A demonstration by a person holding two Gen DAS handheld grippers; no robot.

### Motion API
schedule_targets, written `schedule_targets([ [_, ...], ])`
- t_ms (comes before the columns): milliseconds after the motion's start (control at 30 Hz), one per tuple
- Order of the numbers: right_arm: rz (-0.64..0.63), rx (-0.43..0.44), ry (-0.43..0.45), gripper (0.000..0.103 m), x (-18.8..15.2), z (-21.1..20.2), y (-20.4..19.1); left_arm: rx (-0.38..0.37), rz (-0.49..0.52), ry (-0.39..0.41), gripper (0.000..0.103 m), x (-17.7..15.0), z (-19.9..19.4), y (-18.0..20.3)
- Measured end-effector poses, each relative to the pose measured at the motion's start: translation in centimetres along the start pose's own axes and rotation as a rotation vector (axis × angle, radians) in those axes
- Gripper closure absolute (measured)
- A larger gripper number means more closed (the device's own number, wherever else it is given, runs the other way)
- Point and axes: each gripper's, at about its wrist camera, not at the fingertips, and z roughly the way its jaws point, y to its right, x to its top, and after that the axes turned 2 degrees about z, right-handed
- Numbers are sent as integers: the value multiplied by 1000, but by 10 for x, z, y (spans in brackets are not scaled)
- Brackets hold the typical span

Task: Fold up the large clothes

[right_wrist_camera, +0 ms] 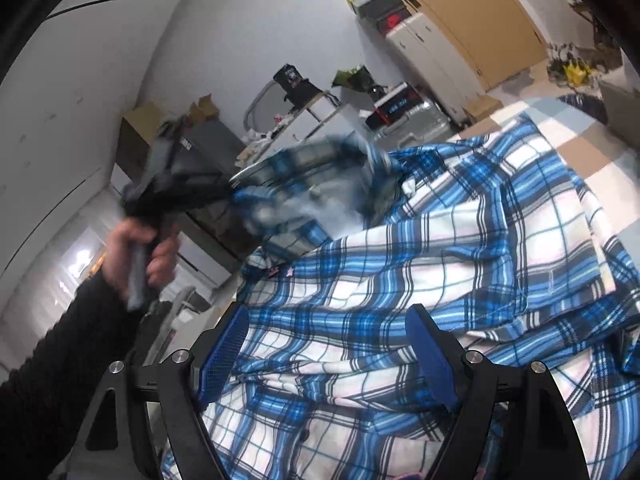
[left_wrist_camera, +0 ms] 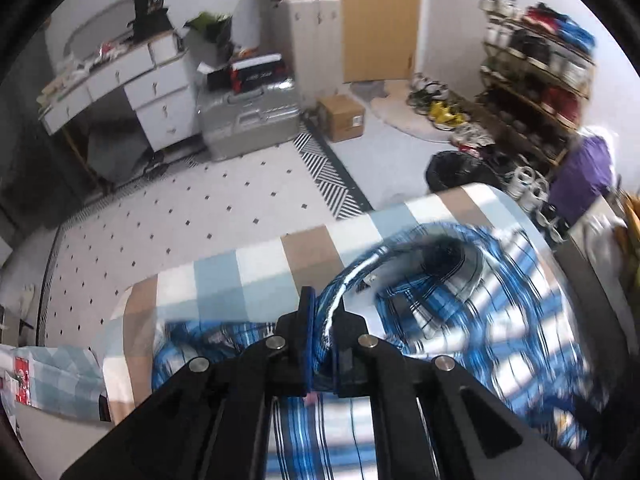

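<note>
The left claw (left_wrist_camera: 325,316) is clenched on a fold of the blue and white plaid shirt (left_wrist_camera: 460,320), the cloth pinched between its 2 blue pads and trailing off to the right, blurred. The shirt lies spread over a checked bedspread (left_wrist_camera: 256,268). In the right wrist view, the right claw (right_wrist_camera: 330,344) is released, its 2 pads wide apart just above the shirt (right_wrist_camera: 440,248), which stretches away in front of it. A hand (right_wrist_camera: 140,252) in a dark sleeve (right_wrist_camera: 72,344) grips the left claw's handle.
</note>
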Motion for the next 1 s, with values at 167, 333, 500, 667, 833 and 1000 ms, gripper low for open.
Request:
schedule_targets([
  [167,-74,-117,-9,21,31,4,-29,-41,-65,-19,101,-26,12,-5],
  [333,-261,-332,-142,15,84,68,-58,-70,-102,-23,101,-16,18,-8],
  [500,-429,-537,-305,20,111,159,-53,-84,-129,-36,101,-24,18,-13],
  [667,-417,-620,-411,98,125,212,-38,-75,-148,-33,101,-27,15,-20],
  [833,-375,-486,-273,100,131,153,-74,-93,-161,13,101,-37,-16,-21],
  [1000,-403,-407,-155,100,117,76,-120,-120,-128,118,101,-60,-71,-8],
])
